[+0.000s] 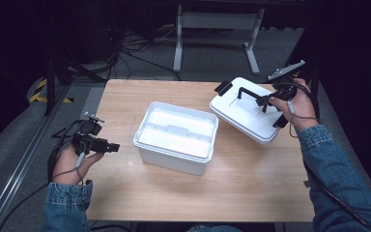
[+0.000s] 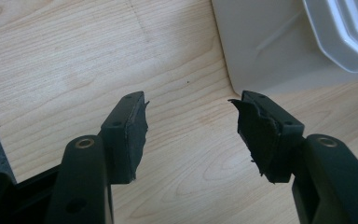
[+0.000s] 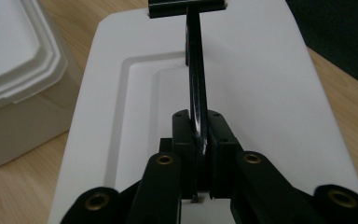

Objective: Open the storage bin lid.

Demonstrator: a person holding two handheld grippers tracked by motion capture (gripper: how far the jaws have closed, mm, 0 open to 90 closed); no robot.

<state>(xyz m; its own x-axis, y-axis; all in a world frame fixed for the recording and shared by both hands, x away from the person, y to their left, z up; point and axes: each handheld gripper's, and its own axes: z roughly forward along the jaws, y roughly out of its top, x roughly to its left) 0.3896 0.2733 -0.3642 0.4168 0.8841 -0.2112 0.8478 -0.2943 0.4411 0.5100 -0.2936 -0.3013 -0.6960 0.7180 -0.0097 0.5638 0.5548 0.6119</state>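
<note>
High view: a dark room with grey floor and trailing cables surrounds a pale wooden bench. An open white storage bin sits mid-bench. Its white lid is tilted at the far right, with the right claw clamped on the lid's black handle. Likely next: carry it over and align it with the bin. The left claw waits open, empty.

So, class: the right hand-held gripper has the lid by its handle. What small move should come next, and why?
Probably carry the white plastic lid leftward over the open white plastic box: the right hand-held gripper clamps its black handle, holding it tilted beside the box.
</note>
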